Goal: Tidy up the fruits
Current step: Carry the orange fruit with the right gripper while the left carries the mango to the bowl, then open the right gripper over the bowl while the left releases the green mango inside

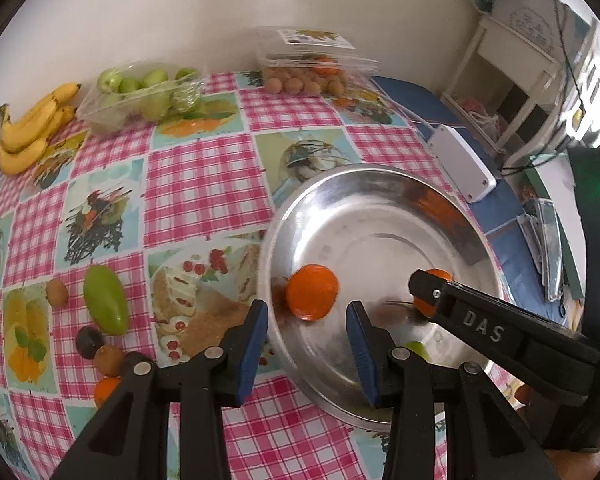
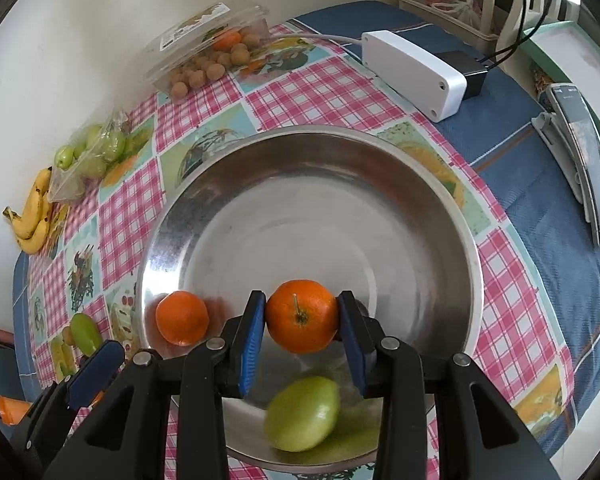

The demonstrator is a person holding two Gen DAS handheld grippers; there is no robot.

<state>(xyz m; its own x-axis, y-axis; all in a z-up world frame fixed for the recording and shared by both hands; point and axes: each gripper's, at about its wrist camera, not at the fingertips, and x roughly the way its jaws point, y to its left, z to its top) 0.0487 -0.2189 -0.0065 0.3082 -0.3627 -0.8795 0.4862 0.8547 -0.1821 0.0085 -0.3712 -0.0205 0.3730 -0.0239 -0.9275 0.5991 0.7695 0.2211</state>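
Note:
My right gripper [image 2: 302, 320] is shut on an orange tangerine [image 2: 302, 316], held just above the steel bowl [image 2: 300, 132]. A second tangerine [image 2: 182, 318] and a green fruit [image 2: 302, 414] lie inside the bowl. My left gripper [image 1: 307, 312] stands open over the bowl's near-left rim [image 1: 380, 172], nothing between its blue pads; the loose tangerine [image 1: 312, 298] sits beyond them. In the left wrist view the right gripper [image 1: 432, 292] reaches in from the right with its tangerine [image 1: 438, 275]. Left of the bowl on the cloth lie a green fruit [image 1: 106, 300], small brown fruits [image 1: 57, 292], a dark one [image 1: 89, 342] and a tangerine [image 1: 106, 390].
Bananas [image 1: 32, 128], a plastic tray of green apples [image 1: 140, 96] and a clamshell of small brown fruits [image 1: 312, 68] line the wall side of the checked tablecloth. A white box with cable [image 2: 412, 72] and a phone on a stand [image 2: 588, 168] sit right of the bowl.

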